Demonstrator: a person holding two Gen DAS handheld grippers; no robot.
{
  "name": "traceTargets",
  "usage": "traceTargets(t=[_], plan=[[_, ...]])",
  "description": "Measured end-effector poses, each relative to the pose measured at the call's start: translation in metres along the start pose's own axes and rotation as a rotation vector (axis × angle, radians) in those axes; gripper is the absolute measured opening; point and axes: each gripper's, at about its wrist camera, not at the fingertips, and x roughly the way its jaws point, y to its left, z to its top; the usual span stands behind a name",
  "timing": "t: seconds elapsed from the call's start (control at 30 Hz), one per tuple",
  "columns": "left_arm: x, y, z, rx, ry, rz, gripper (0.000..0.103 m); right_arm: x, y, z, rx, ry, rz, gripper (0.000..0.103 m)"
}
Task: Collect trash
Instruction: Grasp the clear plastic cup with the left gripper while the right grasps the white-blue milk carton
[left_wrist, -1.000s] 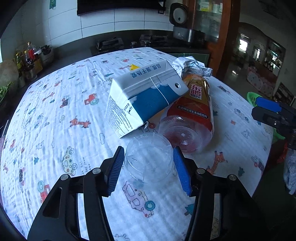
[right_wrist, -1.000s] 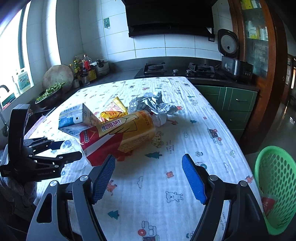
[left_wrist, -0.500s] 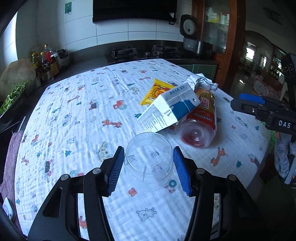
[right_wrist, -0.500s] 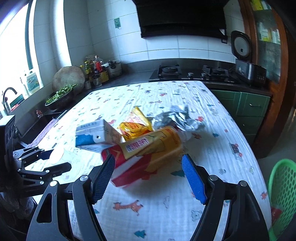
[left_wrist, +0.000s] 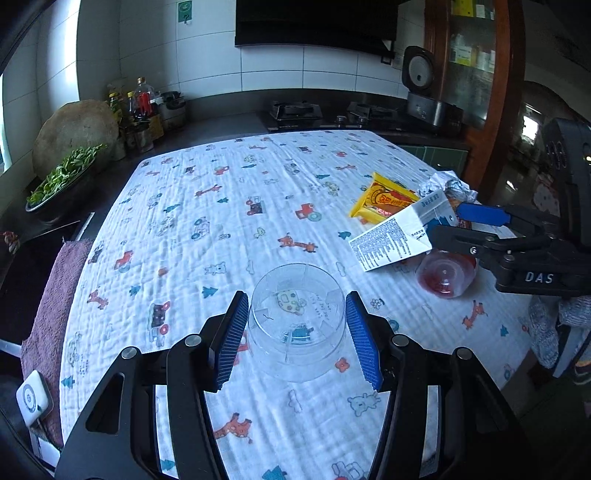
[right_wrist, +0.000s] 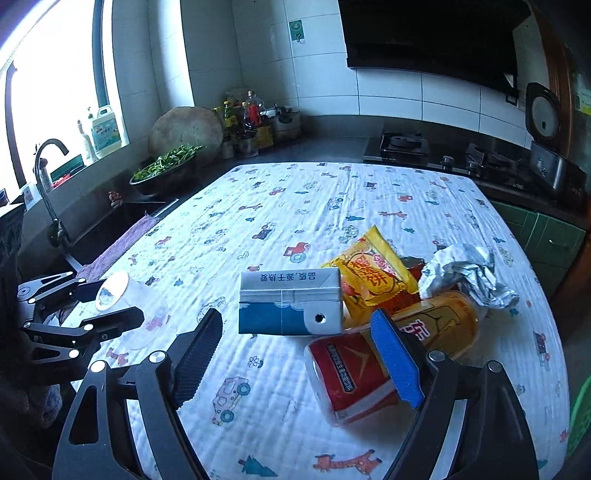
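My left gripper (left_wrist: 295, 338) is shut on a clear plastic cup (left_wrist: 295, 325), held above the printed tablecloth (left_wrist: 207, 229); it also shows in the right wrist view (right_wrist: 122, 310). My right gripper (right_wrist: 295, 354) is open, low over the trash pile, facing a blue-and-white milk carton (right_wrist: 290, 302) lying on its side. Its right pad is against a red and orange drink bottle (right_wrist: 391, 354). A yellow snack bag (right_wrist: 371, 273) and crumpled foil (right_wrist: 467, 275) lie behind. The right gripper also shows in the left wrist view (left_wrist: 469, 225).
A sink and tap (right_wrist: 48, 177) sit left of the table, with a purple towel (left_wrist: 55, 295) on the table's edge. A bowl of greens (right_wrist: 166, 166), bottles, a stove (right_wrist: 406, 146) and a rice cooker (right_wrist: 546, 147) line the counter. A green basket rim (right_wrist: 580, 417) shows far right.
My left gripper has lifted the clear cup away from the pile, back and to the left. My right gripper has moved forward and down to the carton and bottle.
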Motion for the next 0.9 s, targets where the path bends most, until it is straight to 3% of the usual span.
traceTargets(t=[0.23,0.33,0.4,0.67,0.9], plan=[[0.000,0.005,-0.003,-0.011,0.002,0.007,0.054,0.030,-0.002,0.004,0.014,0.048,-0.012,0.081],[0.000,0.005,-0.002,-0.015,0.001,0.006,0.054,0.035,-0.002,0.002,0.022,0.059,-0.010,0.069],[-0.001,0.005,-0.002,-0.019,0.000,0.005,0.054,0.033,-0.003,0.001,0.028,0.056,0.000,0.068],[-0.011,0.000,0.000,-0.021,-0.017,-0.002,0.054,-0.005,0.008,-0.002,0.004,-0.011,0.013,0.067],[-0.027,-0.019,0.007,0.000,-0.050,-0.029,0.054,-0.062,0.010,-0.014,0.018,-0.087,0.046,0.067]])
